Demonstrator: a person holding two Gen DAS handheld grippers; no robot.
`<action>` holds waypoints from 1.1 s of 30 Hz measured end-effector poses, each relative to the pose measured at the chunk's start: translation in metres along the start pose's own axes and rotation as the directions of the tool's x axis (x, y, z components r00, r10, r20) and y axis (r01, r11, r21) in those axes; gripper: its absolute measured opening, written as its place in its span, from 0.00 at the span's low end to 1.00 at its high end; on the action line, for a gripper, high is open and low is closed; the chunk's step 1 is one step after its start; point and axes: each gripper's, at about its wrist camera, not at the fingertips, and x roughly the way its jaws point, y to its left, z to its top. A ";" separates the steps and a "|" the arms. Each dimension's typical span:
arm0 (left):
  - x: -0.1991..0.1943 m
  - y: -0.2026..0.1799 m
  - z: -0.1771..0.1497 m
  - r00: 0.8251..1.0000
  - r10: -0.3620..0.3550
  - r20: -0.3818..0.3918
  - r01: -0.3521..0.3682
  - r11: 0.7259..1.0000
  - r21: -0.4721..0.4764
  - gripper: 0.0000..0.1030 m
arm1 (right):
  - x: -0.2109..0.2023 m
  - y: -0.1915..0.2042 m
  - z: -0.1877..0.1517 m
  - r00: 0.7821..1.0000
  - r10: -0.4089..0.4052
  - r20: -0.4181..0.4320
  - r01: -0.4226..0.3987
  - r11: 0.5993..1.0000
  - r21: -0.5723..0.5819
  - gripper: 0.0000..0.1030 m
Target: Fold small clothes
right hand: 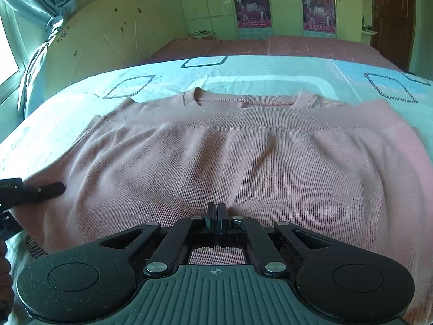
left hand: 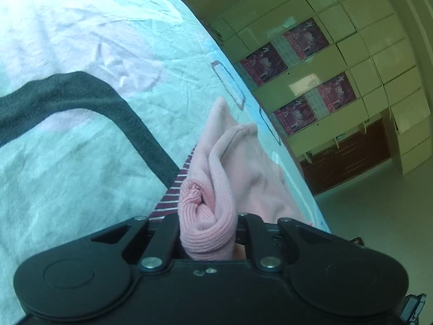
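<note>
A pink knit sweater (right hand: 216, 157) lies on the bed, folded so its ribbed hem rests just below the collar (right hand: 243, 98). My right gripper (right hand: 216, 216) sits low at the near fold of the sweater with its jaws closed together; whether fabric is pinched between them does not show. My left gripper (left hand: 208, 233) is shut on a bunched ribbed pink part of the sweater (left hand: 216, 189), with more pink cloth draped ahead. The left gripper also shows in the right wrist view (right hand: 51, 189) at the sweater's left edge.
The bed sheet (left hand: 81, 40) is light blue and white with a dark curved band (left hand: 108, 103) and square outlines. A striped maroon cloth (left hand: 170, 197) lies under the sweater. Wardrobe doors with posters (left hand: 297, 73) stand beyond the bed edge. A curtain (right hand: 40, 13) hangs at the left.
</note>
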 end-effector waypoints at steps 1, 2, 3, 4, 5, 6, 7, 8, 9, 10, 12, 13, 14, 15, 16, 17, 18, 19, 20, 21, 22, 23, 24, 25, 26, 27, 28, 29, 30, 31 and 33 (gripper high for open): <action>-0.001 0.001 -0.001 1.000 -0.007 0.001 0.007 1.000 -0.004 0.11 | 0.001 0.001 0.001 1.000 -0.008 -0.004 0.008 1.000 -0.003 0.00; -0.001 0.001 -0.001 1.000 -0.006 0.003 0.006 1.000 -0.007 0.11 | 0.002 0.001 0.001 1.000 -0.013 -0.006 0.013 1.000 -0.004 0.00; -0.001 0.001 -0.001 1.000 -0.008 0.007 0.008 1.000 -0.012 0.12 | 0.002 0.002 0.001 1.000 -0.015 -0.008 0.015 1.000 0.000 0.00; -0.002 0.001 -0.002 1.000 -0.008 0.010 0.008 1.000 -0.016 0.12 | 0.003 0.001 0.002 1.000 -0.015 -0.010 0.015 1.000 0.006 0.00; -0.001 0.001 -0.002 1.000 -0.008 0.011 0.009 1.000 -0.018 0.12 | 0.004 0.000 0.002 1.000 -0.014 -0.012 0.014 1.000 0.015 0.00; -0.001 0.001 -0.002 1.000 -0.007 0.013 0.007 1.000 -0.016 0.10 | 0.004 0.000 0.003 1.000 -0.015 -0.016 0.015 1.000 0.021 0.00; -0.001 0.000 -0.002 1.000 -0.004 0.014 0.004 1.000 -0.010 0.08 | 0.004 0.000 0.003 1.000 -0.018 -0.019 0.018 1.000 0.018 0.00; -0.001 0.000 -0.003 1.000 -0.003 0.014 0.003 1.000 -0.007 0.08 | 0.004 0.002 0.004 0.999 -0.023 -0.023 0.024 1.000 0.008 0.00; -0.003 -0.001 -0.003 1.000 0.000 0.015 0.000 1.000 -0.002 0.08 | 0.004 0.003 0.004 0.999 -0.028 -0.026 0.028 1.000 -0.001 0.00; -0.005 -0.002 -0.004 1.000 0.005 0.017 -0.005 1.000 0.005 0.08 | 0.004 0.004 0.005 0.999 -0.032 -0.028 0.032 0.999 -0.007 0.00; -0.006 -0.006 -0.003 1.000 0.012 0.020 -0.012 1.000 0.018 0.07 | 0.005 0.004 0.006 0.999 -0.029 -0.033 0.029 1.000 -0.008 0.00; -0.007 -0.007 -0.003 1.000 0.011 0.023 -0.011 1.000 0.020 0.07 | 0.005 0.003 0.006 0.999 -0.026 -0.034 0.026 1.000 -0.010 0.00; -0.008 -0.008 -0.003 1.000 0.010 0.026 -0.011 1.000 0.024 0.07 | 0.005 0.003 0.006 0.999 -0.022 -0.035 0.021 1.000 -0.015 0.00; -0.008 -0.010 -0.003 0.999 0.012 0.031 -0.013 0.999 0.029 0.07 | 0.006 0.003 0.006 0.999 -0.017 -0.035 0.016 1.000 -0.018 0.00; -0.010 -0.011 -0.003 0.999 0.012 0.039 -0.013 0.999 0.033 0.07 | 0.006 0.002 0.006 0.999 -0.011 -0.035 0.010 1.000 -0.020 0.00; -0.012 -0.014 -0.004 0.999 0.009 0.053 -0.011 0.999 0.040 0.07 | 0.006 0.000 0.006 0.999 -0.004 -0.035 0.003 1.000 -0.021 0.00; -0.014 -0.018 -0.005 0.998 0.013 0.061 -0.016 0.999 0.052 0.07 | 0.007 -0.001 0.006 0.999 0.005 -0.034 -0.005 1.000 -0.023 0.00; -0.014 -0.021 -0.006 0.998 0.019 0.063 -0.023 0.998 0.063 0.07 | 0.007 -0.003 0.006 0.999 0.012 -0.033 -0.013 1.000 -0.023 0.00; -0.013 -0.024 -0.006 0.998 0.030 0.063 -0.035 0.997 0.070 0.07 | 0.007 -0.004 0.006 0.999 0.022 -0.032 -0.023 0.999 -0.023 0.00; -0.012 -0.026 -0.007 0.997 0.055 0.063 -0.060 0.995 0.076 0.07 | 0.007 -0.006 0.006 0.999 0.032 -0.030 -0.033 0.999 -0.022 0.00; -0.010 -0.026 -0.006 0.996 0.074 0.056 -0.078 0.994 0.079 0.07 | 0.007 -0.008 0.005 0.999 0.044 -0.029 -0.044 0.999 -0.019 0.00; -0.009 -0.027 -0.006 0.995 0.087 0.049 -0.091 0.993 0.079 0.07 | 0.007 -0.010 0.005 0.998 0.054 -0.029 -0.054 0.998 -0.016 0.00; -0.008 -0.028 -0.006 0.994 0.101 0.047 -0.104 0.991 0.080 0.07 | 0.007 -0.012 0.006 0.997 0.066 -0.029 -0.066 0.998 -0.014 0.00; -0.008 -0.029 -0.006 0.993 0.111 0.045 -0.115 0.990 0.083 0.07 | 0.007 -0.014 0.006 0.996 0.079 -0.031 -0.079 0.997 -0.014 0.00; -0.009 -0.031 -0.006 0.992 0.119 0.051 -0.123 0.989 0.087 0.07 | 0.007 -0.016 0.007 0.995 0.090 -0.033 -0.090 0.996 -0.014 0.00; -0.012 -0.036 -0.006 0.991 0.120 0.063 -0.125 0.988 0.095 0.07 | 0.008 -0.018 0.007 0.994 0.103 -0.035 -0.104 0.995 -0.014 0.00; -0.015 -0.044 -0.008 0.990 0.118 0.076 -0.126 0.985 0.116 0.07 | 0.008 -0.020 0.008 0.992 0.120 -0.038 -0.120 0.993 -0.012 0.00; -0.017 -0.052 -0.009 0.990 0.117 0.084 -0.128 0.982 0.137 0.07 | 0.008 -0.024 0.009 0.990 0.138 -0.042 -0.138 0.990 -0.010 0.00; -0.019 -0.064 -0.011 0.990 0.111 0.092 -0.125 0.978 0.165 0.07 | 0.008 -0.028 0.011 0.986 0.159 -0.045 -0.159 0.987 0.000 0.00; -0.020 -0.079 -0.014 0.990 0.103 0.097 -0.121 0.972 0.203 0.07 | 0.004 -0.035 0.012 0.981 0.189 -0.039 -0.188 0.982 0.027 0.00; -0.020 -0.114 -0.025 0.991 0.092 0.092 -0.116 0.944 0.310 0.07 | -0.010 -0.054 0.012 0.975 0.221 0.018 -0.221 0.971 0.087 0.00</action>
